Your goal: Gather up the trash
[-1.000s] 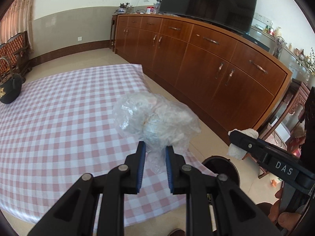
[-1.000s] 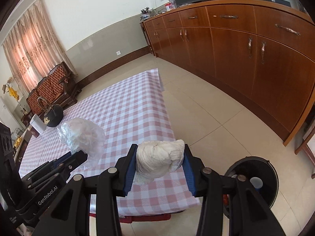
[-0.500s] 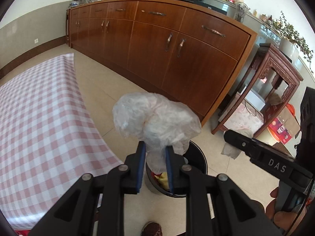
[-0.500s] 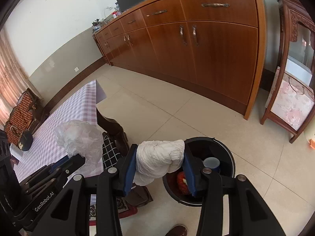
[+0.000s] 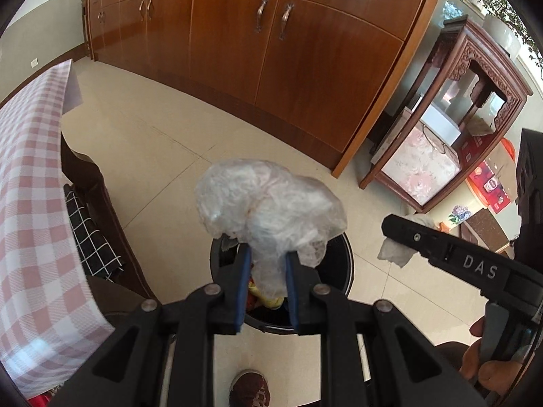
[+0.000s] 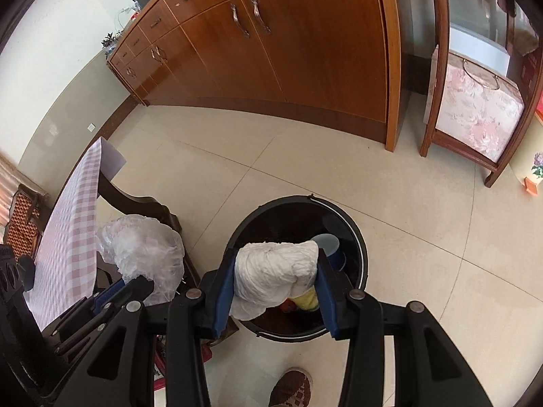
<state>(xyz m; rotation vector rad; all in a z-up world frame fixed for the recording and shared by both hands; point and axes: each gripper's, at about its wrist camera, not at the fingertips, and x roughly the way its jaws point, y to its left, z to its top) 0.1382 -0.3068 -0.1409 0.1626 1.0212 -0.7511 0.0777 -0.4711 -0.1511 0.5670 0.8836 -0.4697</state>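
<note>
The left gripper [image 5: 266, 264] was clamped on a crumpled clear plastic bag [image 5: 268, 200], and the right gripper [image 6: 275, 283] on a white paper wad [image 6: 275, 271]. The black bin [image 6: 353, 227] was seen directly beneath both, toward six o'clock. The wad's long axis ran three-to-nine. A blue cup [image 6: 331, 249] and yellow scraps [image 6: 305, 300] lay inside.

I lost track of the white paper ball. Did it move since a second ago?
Yes. The white paper wad, clamped in the right gripper, was over the checked tablecloth then; now it hangs over the black trash bin on the floor.
</note>
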